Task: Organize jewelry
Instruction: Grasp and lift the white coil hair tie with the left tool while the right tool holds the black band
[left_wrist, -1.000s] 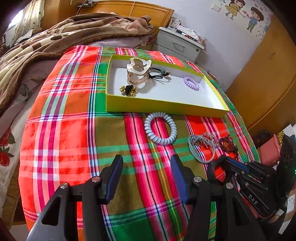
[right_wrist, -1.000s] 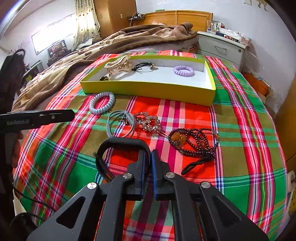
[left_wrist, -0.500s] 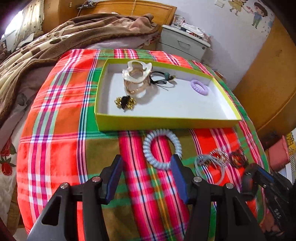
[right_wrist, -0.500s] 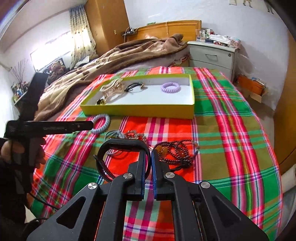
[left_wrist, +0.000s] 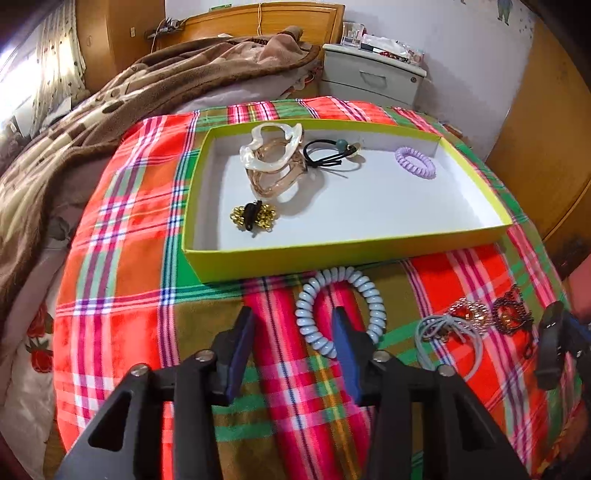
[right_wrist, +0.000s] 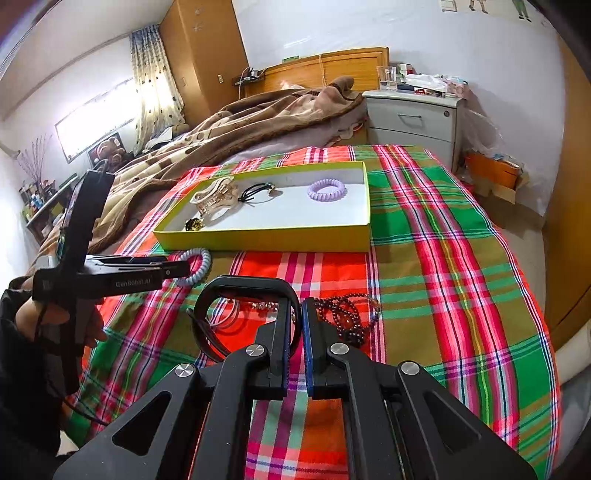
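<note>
Plaid cloth (left_wrist: 122, 280) in red, green and orange covers the bed, and a yellow tray (left_wrist: 332, 254) with a white floor sits on it. Inside the tray lie a clear claw clip (left_wrist: 273, 162), a black hair tie (left_wrist: 328, 153), a purple coil tie (left_wrist: 415, 162) and a gold-bead tie (left_wrist: 253, 218).

The left gripper (left_wrist: 291, 343) hovers low over the cloth with its jaws apart and nothing between them. A pale blue coil tie (left_wrist: 341, 308) lies on the cloth just in front of the tray's near wall; the gripper's right finger overlaps the coil's inner side in the left wrist view, while its left finger stands clear of it. Whether either finger touches the coil cannot be told.

The right gripper (right_wrist: 297, 332) is clamped on a black band (right_wrist: 243, 295), which loops up and to the left of its fingers, above the cloth. Just beyond these fingers lie a dark bead bracelet (right_wrist: 347, 317), a grey elastic tie (left_wrist: 450, 332) and a sparkly brooch (left_wrist: 467, 312), all near one another on the cloth, well short of the tray.
</note>
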